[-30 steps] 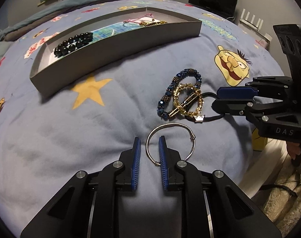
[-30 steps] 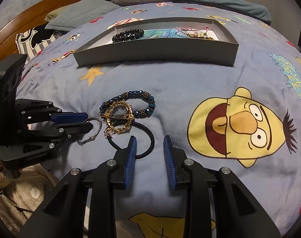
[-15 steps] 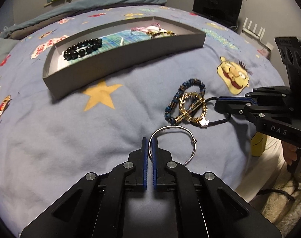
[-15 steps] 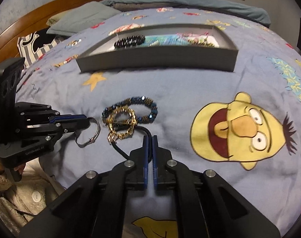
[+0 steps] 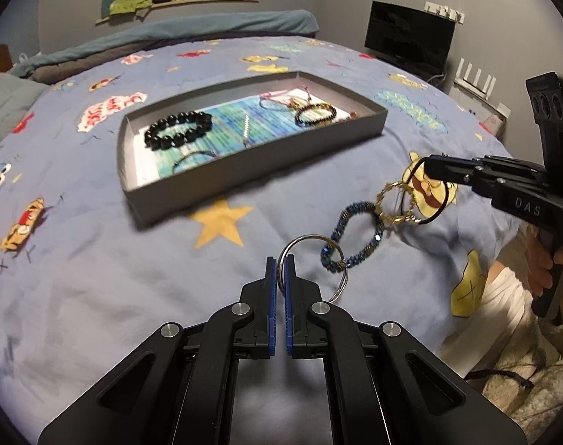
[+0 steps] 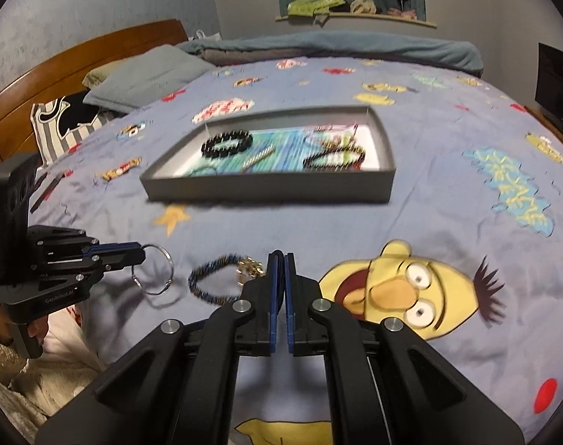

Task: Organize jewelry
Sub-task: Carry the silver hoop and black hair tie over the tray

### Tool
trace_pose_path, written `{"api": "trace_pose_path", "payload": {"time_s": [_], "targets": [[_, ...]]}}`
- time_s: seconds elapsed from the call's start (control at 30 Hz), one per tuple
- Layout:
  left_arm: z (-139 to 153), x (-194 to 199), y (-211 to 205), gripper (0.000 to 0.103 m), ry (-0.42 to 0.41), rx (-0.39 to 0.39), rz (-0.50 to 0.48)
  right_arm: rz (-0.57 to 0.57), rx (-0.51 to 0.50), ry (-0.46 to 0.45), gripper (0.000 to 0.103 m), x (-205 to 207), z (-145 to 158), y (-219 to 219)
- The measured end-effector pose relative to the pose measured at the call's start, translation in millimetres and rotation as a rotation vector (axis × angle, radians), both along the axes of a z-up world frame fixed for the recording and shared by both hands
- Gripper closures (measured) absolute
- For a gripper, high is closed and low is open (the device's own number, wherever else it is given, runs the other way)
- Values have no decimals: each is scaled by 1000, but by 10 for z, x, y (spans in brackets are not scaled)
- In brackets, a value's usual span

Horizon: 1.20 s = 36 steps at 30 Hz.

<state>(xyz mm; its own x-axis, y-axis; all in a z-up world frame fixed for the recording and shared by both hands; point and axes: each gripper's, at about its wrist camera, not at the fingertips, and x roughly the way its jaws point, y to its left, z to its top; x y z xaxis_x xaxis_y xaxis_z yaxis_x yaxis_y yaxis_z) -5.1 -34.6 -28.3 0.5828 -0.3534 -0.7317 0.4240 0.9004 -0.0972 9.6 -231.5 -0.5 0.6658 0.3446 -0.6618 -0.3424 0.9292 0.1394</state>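
My left gripper is shut on a silver bangle, held a little above the blue bedspread. Off to the right, my right gripper is shut on a black cord loop. A gold bracelet and a blue beaded bracelet hang tangled from the loop. In the right wrist view the right gripper hides the cord; the gold bracelet and blue bracelet trail to its left. The left gripper holds the bangle there. A grey tray lies beyond.
The tray holds a black bead bracelet, a dark and gold bracelet and pink cord. Pillows and a wooden headboard lie far left. A hand grips the right tool at the bed's edge.
Both grippers closed from open, the left on the silver bangle and the right on the black cord. Both then rose, lifting the bangle and dragging the gold and blue bracelets up.
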Motion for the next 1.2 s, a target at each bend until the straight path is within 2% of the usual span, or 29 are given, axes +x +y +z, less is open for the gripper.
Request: {"api": "trace_pose_path", "payload": {"time_s": [0.37, 0.7, 0.97, 1.2], "targets": [[110, 44, 154, 99, -20, -18, 37, -45, 14, -59, 100, 99, 231, -152], [213, 105, 239, 99, -42, -31, 50, -43, 8, -75, 100, 153, 314, -145], [471, 257, 415, 99, -99, -38, 85, -33, 6, -107, 100, 330, 466, -92], [702, 578, 494, 99, -143, -42, 104, -14, 22, -126, 100, 638, 567, 67]]}}
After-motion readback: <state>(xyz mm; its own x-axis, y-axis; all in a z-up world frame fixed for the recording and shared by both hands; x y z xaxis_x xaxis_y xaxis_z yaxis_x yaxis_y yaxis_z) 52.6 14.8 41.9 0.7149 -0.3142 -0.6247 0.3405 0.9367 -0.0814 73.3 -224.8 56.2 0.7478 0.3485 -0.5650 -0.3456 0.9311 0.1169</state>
